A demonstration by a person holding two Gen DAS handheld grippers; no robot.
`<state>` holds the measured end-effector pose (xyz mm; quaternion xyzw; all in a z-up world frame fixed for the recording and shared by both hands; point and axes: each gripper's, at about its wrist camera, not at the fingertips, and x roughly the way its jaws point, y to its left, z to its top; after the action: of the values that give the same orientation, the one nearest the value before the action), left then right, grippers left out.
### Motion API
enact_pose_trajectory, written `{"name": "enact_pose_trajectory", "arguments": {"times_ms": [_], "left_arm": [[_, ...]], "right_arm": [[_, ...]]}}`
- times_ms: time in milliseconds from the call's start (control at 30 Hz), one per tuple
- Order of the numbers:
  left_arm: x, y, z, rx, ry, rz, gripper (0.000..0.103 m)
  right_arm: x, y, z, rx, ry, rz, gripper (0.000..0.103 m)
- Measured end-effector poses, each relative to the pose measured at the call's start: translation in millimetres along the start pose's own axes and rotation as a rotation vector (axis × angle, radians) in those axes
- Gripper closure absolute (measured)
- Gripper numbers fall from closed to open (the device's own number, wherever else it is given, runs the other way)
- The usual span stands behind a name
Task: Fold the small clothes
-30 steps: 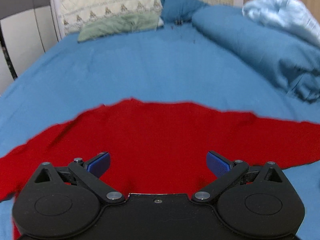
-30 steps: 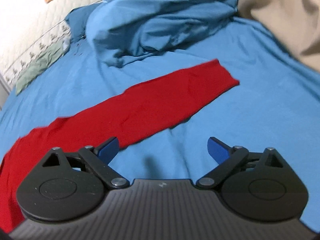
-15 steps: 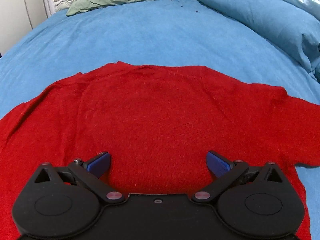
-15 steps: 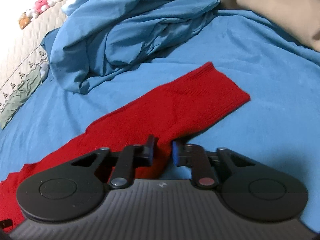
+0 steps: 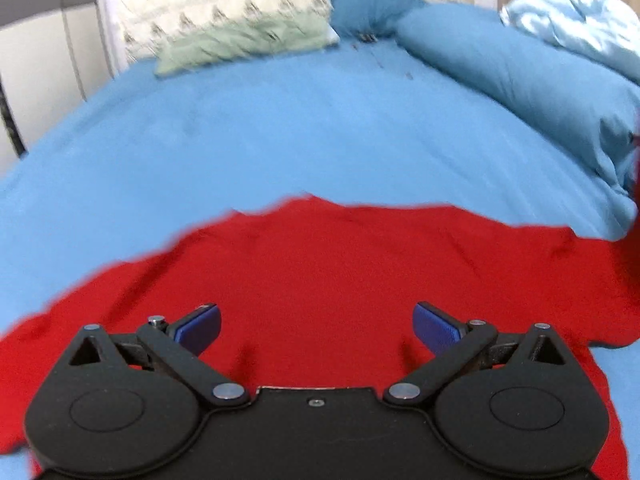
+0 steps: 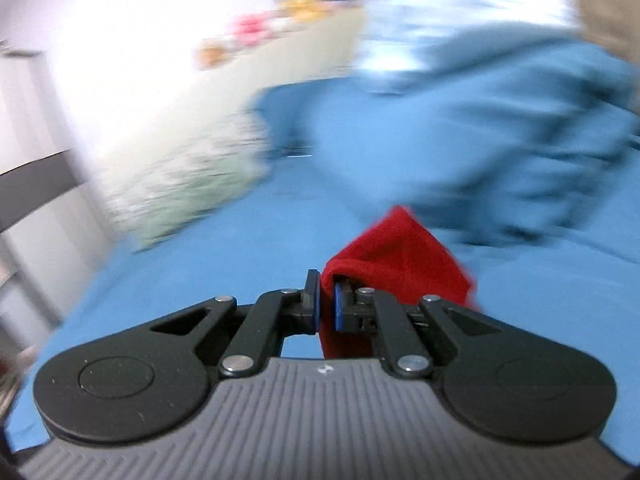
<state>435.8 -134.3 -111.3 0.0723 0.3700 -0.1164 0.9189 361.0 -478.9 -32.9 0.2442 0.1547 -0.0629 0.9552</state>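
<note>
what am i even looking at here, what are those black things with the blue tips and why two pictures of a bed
Those black things are hand-held tongs, one in each of a person's hands, each with a camera looking along its blue-tipped fingers. So each picture is one tool's view. The left tongs are open above a red sweater spread on the blue bedsheet. The right tongs are shut on a red sleeve end, raised off the sheet. Behind lie a bunched blue duvet and a pale green pillow. The right view is blurred.
</note>
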Motion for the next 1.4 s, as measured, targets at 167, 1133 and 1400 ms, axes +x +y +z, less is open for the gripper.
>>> {"name": "enact_pose_trajectory", "arguments": {"times_ms": [167,1133,1400], "left_arm": [[-25,63,-6,-0.06,-0.025,0.06,0.0],[60,-16,-2,0.048,0.079,-0.071,0.016],[40,69,-34,-0.221,0.012,-0.084,0.018]], "right_arm": [[45,126,-58,-0.149,0.167,0.276,0.081],[-42,66,-174,-0.49,0.298,0.071,0.012],[-53,38,-168,-0.35,0.248,0.004,0.006]]}}
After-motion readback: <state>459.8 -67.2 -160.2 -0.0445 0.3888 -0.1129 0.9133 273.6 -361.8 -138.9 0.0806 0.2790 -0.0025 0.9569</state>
